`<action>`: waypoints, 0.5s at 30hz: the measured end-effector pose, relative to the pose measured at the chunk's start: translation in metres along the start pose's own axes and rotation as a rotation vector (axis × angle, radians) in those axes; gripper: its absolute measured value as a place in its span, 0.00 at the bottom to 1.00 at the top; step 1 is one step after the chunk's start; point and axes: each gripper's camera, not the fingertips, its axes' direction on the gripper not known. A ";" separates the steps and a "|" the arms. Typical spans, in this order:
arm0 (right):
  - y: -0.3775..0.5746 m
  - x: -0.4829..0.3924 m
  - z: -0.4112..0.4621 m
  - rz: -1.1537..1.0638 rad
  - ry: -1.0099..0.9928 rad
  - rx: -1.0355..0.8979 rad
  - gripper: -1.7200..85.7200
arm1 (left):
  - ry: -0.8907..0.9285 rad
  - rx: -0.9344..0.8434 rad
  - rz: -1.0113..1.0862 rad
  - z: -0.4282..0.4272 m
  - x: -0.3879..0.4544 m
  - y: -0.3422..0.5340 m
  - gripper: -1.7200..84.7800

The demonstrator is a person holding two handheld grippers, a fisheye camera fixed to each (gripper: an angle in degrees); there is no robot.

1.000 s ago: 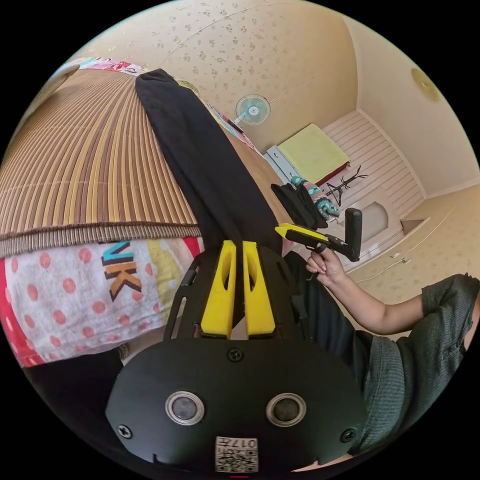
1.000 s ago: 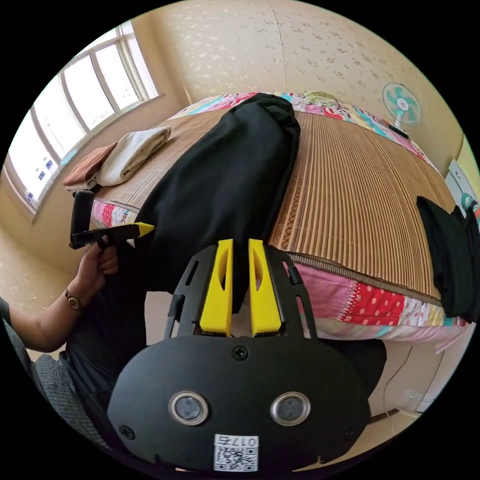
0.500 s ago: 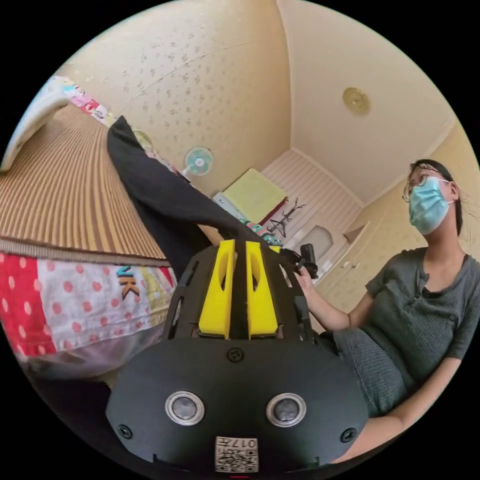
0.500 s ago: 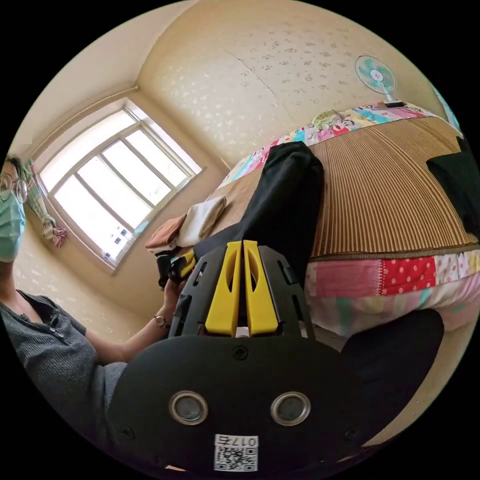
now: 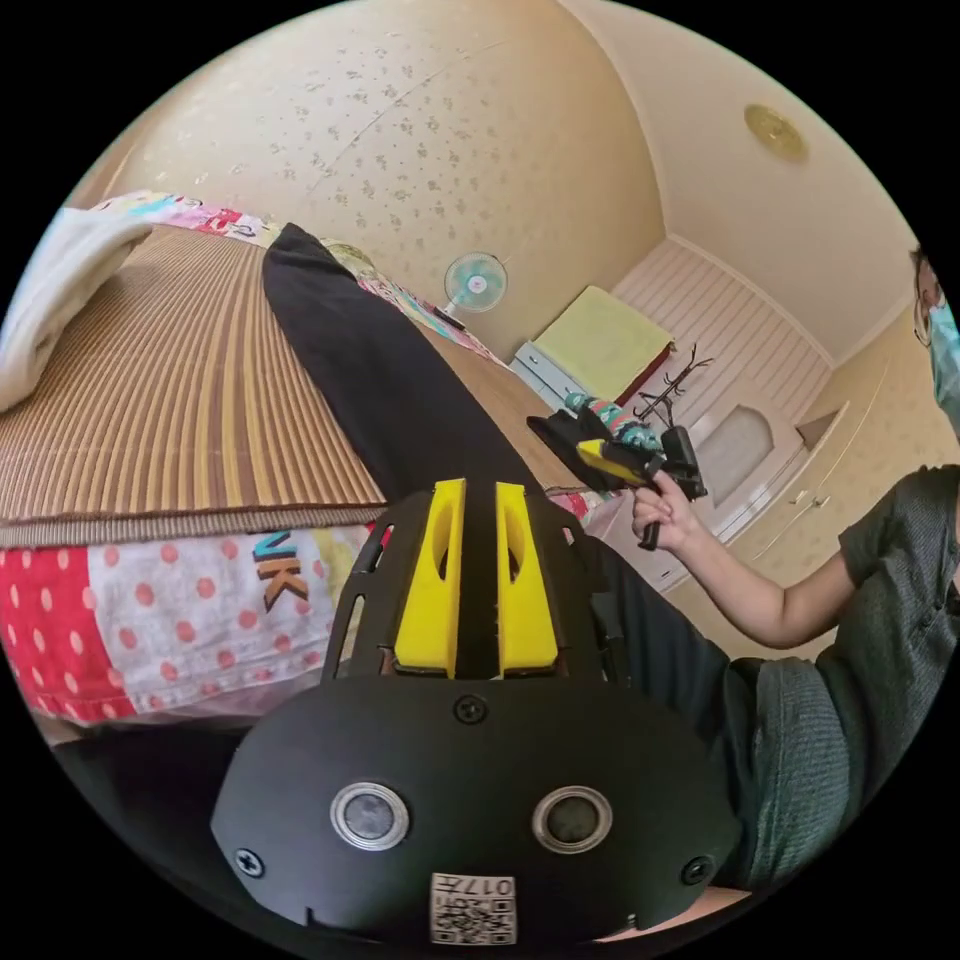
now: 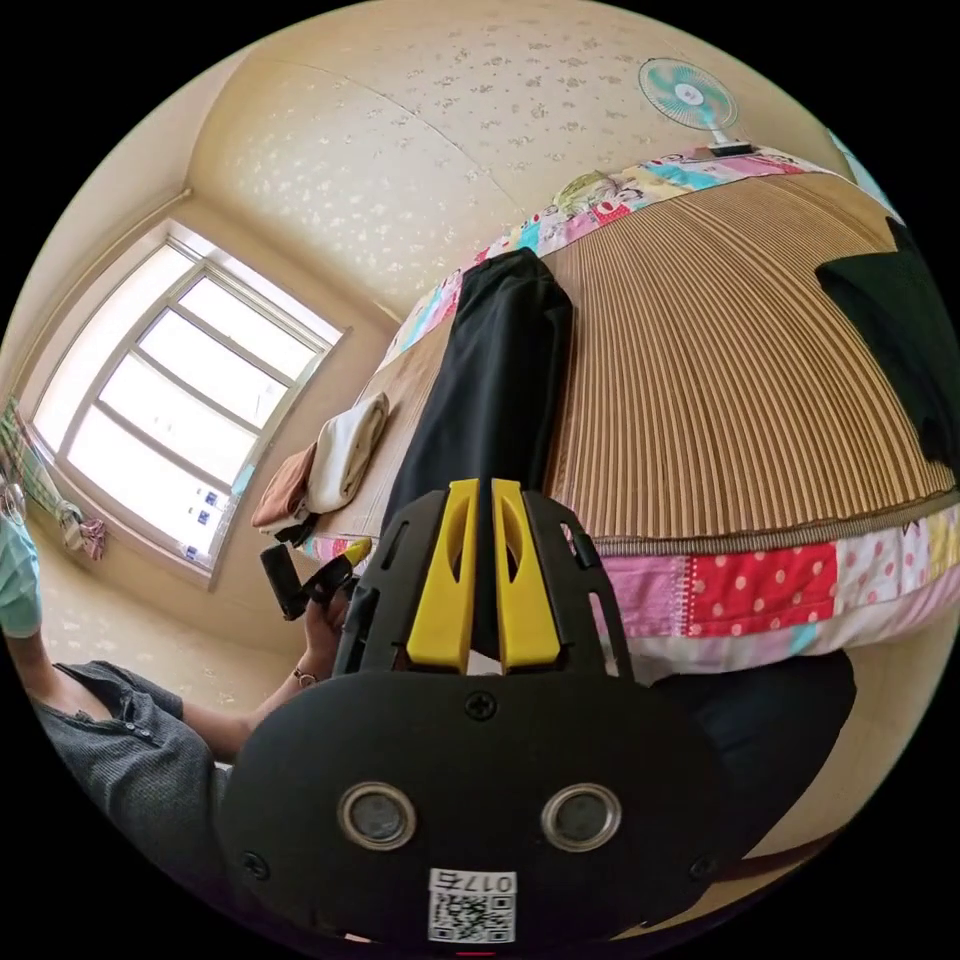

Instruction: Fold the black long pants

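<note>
Left gripper view: black long pants (image 5: 375,370) laid lengthwise across the striped bamboo mat (image 5: 170,400) of the bed, near end trailing over the edge toward the seated person. Left gripper (image 5: 477,585) clamped on that near end, dark cloth pinched between the nearly closed yellow jaws, apparently to keep one side of the waist taut and square for the fold. Right gripper (image 5: 625,462) raised in the person's hand (image 5: 662,512) beside the bed edge; jaw state not clear at this angle. Folded pale cloth (image 5: 55,290) parked at the mat's far side, away from the working strip. Standing fan (image 5: 474,282) against the wall behind.

Right gripper view: same pants (image 6: 497,385) running from the patchwork quilt (image 6: 760,590) edge up the mat (image 6: 740,370) toward the wall. Right gripper (image 6: 483,590) closed on the near end too, black fabric caught between its jaws, seemingly matching the other grip so the garment hangs evenly. Left gripper (image 6: 335,577) level beside it in a hand. Stacked folded clothes (image 6: 325,468) near the window side, another dark garment (image 6: 900,340) well apart on the mat, likely sorted clear of the fold.
</note>
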 end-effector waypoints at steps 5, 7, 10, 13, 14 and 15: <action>-0.102 0.009 0.019 -0.022 0.028 0.066 0.10 | 0.022 -0.114 -0.029 0.053 0.001 -0.008 0.08; -0.136 0.009 0.031 -0.017 0.000 0.121 0.10 | -0.005 -0.109 -0.006 0.061 0.011 -0.011 0.06; -0.200 0.004 0.075 -0.026 0.028 0.085 0.12 | 0.014 -0.118 0.042 0.071 0.021 -0.017 0.06; -0.253 0.003 0.131 -0.036 0.126 -0.005 0.13 | 0.046 -0.144 0.027 0.084 0.019 -0.023 0.06; -0.270 0.005 0.153 -0.049 0.157 -0.027 0.14 | 0.050 -0.145 0.023 0.086 0.018 -0.024 0.06; -0.278 0.006 0.163 -0.053 0.186 -0.044 0.14 | 0.057 -0.145 0.019 0.089 0.018 -0.026 0.05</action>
